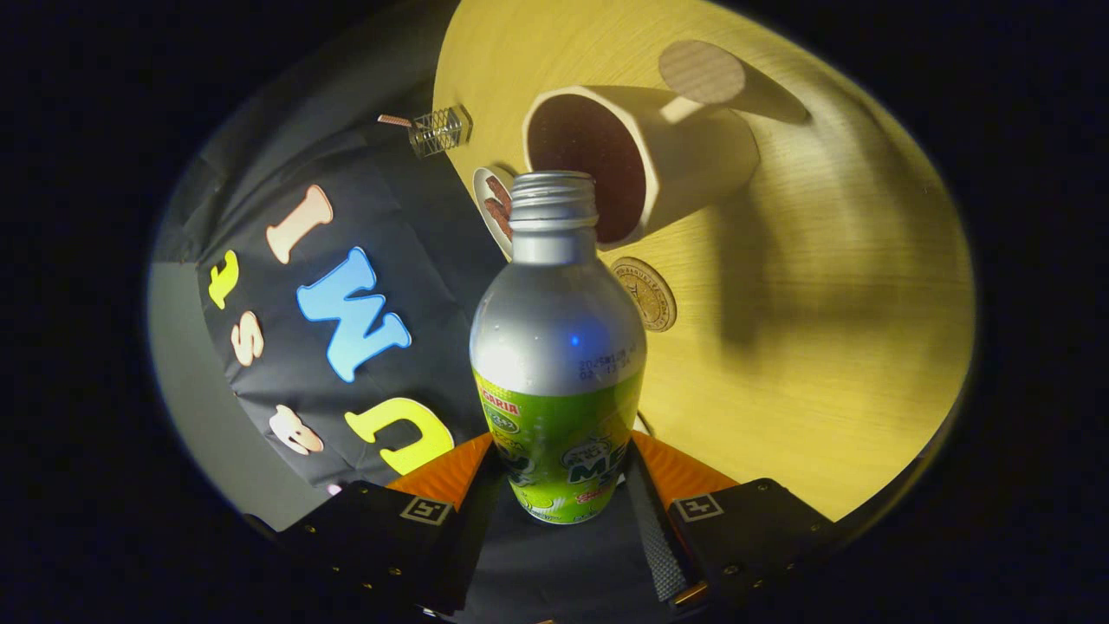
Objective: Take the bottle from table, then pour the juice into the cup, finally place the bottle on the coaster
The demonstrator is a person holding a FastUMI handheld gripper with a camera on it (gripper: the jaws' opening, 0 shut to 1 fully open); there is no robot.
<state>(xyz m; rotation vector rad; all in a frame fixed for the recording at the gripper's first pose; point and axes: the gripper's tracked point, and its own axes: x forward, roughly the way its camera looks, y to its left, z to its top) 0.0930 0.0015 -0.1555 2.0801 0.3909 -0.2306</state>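
The tool (567,485) is clenched on the bottle (559,347), both fingers pressing its lower body, its long axis running straight ahead along them. The open neck points at the cup's (641,156) mouth just beyond, so pouring likely needs only further tilt. The coaster (644,293) lies on the table (823,347) beside the neck.

A silver bottle (557,347) with a green label is seen. The cup (637,156) is cream outside and dark brown inside. The table (823,303) is pale yellow wood.
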